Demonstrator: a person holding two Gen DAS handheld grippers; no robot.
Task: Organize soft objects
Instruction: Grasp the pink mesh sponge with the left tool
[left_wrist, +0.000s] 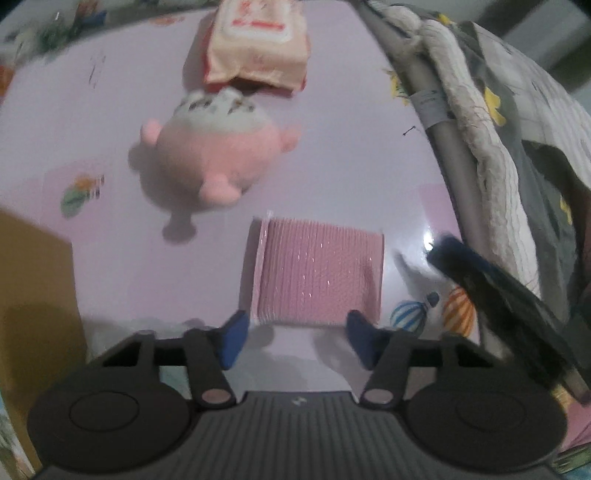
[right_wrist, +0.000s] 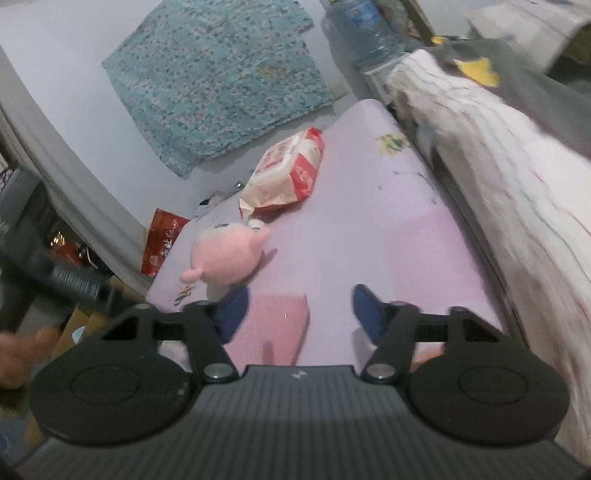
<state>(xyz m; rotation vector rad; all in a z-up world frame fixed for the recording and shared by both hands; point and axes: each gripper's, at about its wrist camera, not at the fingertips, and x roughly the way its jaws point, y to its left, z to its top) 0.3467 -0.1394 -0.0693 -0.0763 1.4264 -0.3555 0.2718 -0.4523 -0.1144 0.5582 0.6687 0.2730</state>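
Left gripper (left_wrist: 295, 341): your fingers are spread wide, nothing between them, tips just short of the pad's near edge.
Pad (left_wrist: 319, 271): pink ribbed pack in clear wrap, flat on the table (left_wrist: 147, 258), straight ahead of your left tips; not touched as far as the blur shows.
Right gripper (right_wrist: 299, 314): your fingers are also spread, holding nothing; the same pad (right_wrist: 275, 326) lies under the left finger side, its corner between the tips.
Plush (left_wrist: 218, 147): pink with a whitish top, lying on the table beyond the pad, apart from it. Seen again from the right wrist (right_wrist: 225, 256).
Wipes (left_wrist: 258, 48): pale orange soft pack at the far end of the table, just behind the plush; touching or not, cannot tell. Right wrist view (right_wrist: 288, 173) shows it tilted.
Blanket (left_wrist: 480, 122): white and grey, heaped along the table's right edge.
Box (left_wrist: 33, 295): brown, at the left edge.
Teal cloth (right_wrist: 218, 81): on the wall behind.
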